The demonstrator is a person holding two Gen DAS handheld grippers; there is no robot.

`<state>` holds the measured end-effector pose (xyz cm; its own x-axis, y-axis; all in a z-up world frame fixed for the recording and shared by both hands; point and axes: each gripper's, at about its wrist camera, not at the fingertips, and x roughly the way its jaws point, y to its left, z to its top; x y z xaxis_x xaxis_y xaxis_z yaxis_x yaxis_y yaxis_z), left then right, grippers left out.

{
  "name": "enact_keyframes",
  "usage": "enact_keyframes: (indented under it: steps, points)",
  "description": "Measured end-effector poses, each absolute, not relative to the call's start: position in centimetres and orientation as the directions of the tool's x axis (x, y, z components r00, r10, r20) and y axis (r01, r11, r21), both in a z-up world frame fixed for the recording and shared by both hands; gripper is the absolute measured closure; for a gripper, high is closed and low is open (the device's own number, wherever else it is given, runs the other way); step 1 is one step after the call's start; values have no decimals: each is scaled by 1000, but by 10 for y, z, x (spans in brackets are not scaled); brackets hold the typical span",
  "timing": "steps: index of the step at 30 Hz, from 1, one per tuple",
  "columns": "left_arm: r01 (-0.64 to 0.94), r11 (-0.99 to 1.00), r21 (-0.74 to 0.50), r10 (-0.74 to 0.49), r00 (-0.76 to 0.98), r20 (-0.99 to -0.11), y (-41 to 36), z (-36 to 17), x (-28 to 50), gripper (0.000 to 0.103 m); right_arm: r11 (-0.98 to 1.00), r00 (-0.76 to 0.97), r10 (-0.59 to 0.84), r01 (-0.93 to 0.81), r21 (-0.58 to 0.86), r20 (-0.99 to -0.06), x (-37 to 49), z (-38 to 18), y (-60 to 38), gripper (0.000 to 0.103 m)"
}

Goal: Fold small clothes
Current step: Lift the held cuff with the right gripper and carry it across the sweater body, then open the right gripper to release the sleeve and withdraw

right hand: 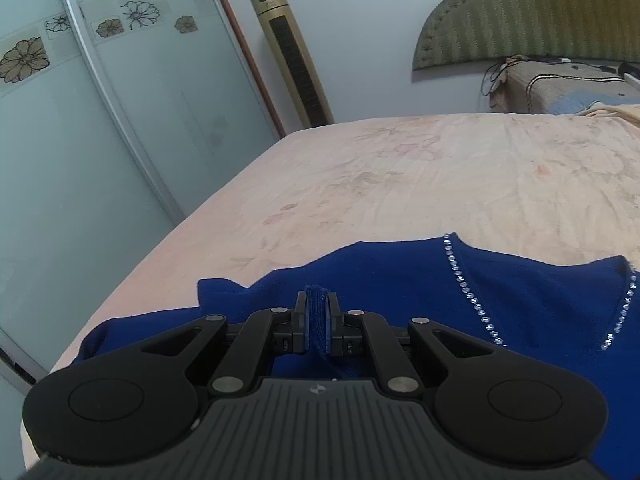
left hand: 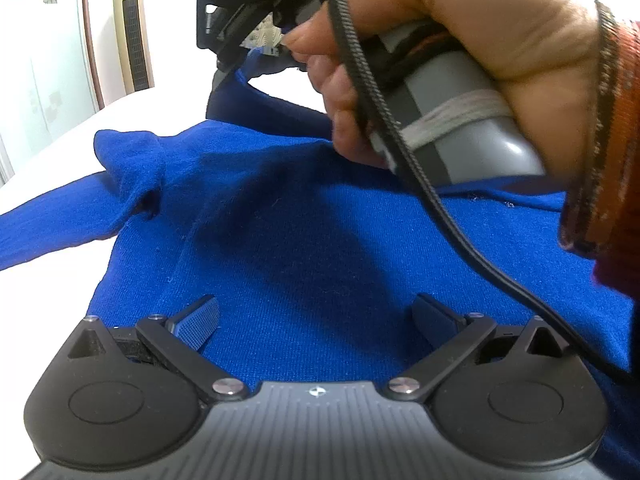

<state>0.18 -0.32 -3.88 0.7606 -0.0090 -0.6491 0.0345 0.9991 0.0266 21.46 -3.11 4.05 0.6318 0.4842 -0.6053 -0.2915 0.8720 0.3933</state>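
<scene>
Right gripper (right hand: 316,312) pinches the blue sweater (left hand: 300,240) — left gripper (left hand: 316,320) spread wide.

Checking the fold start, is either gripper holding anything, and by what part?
The right gripper pinches a bunched edge of the blue sweater between its fingers. The left gripper is open above the fabric, holding nothing.
</scene>
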Motion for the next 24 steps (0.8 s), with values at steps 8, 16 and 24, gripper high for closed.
enact_keyframes:
  steps: [8,16,24]
  points:
    - [34,999,26,-9,761,-649,-3,-39,2,0,840,602,539,-332,430,-589,219,40,-19,93]
    - [35,999,26,-9,761,-649,-3,-39,2,0,832,579,552,-344,435,-600,226,32,-6,93]
    - [34,999,26,-9,761,-649,-3,-39,2,0,801,539,588,-284,527,-603,232,19,-21,72]
